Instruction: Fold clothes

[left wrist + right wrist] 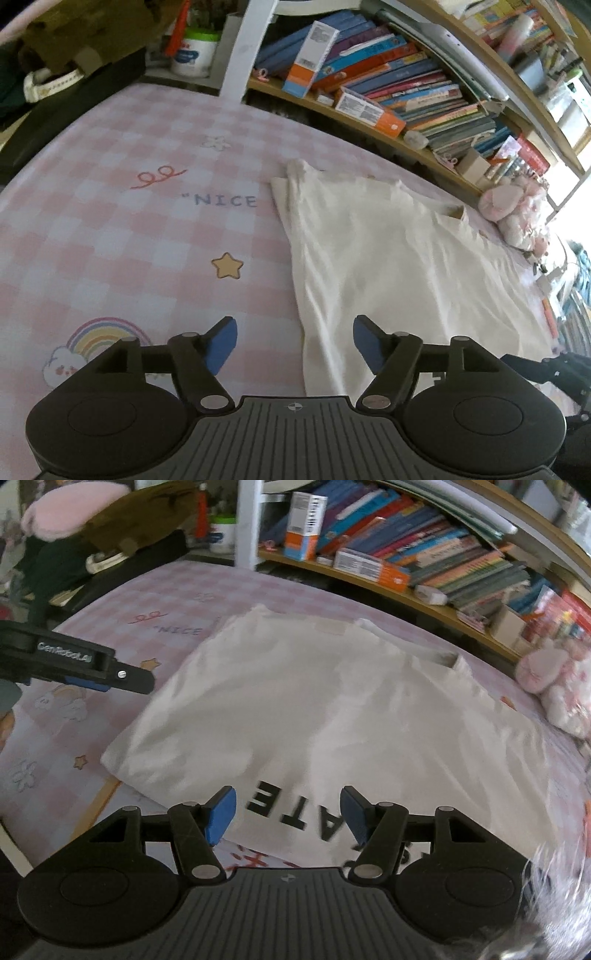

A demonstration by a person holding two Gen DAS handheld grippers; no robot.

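A white shirt [325,709] lies spread on the bed [110,229], over a pink checked sheet, with black letters near its close edge. It looks thin and limp, light to lift, and likely to sag and crease wherever it is not supported; the cloth should not slip much between blue pads. Good places to take hold are the corners and hems: the near-left corner and the far collar end, where an edge lifts slightly off the sheet. Whether it already carries a fold I cannot tell, since the frames are blurred.

The left hand-held gripper [294,345] hovers over the shirt's left edge, jaws apart and empty. The right hand-held gripper [288,818] hangs above the lettered edge, likewise spread wide with nothing in it.

A bookshelf [424,572] runs along the far side, pink plush toys [517,210] sit just beside the shirt's right end, and dark bags [122,535] crowd the far-left corner. The sheet to the left is bare.
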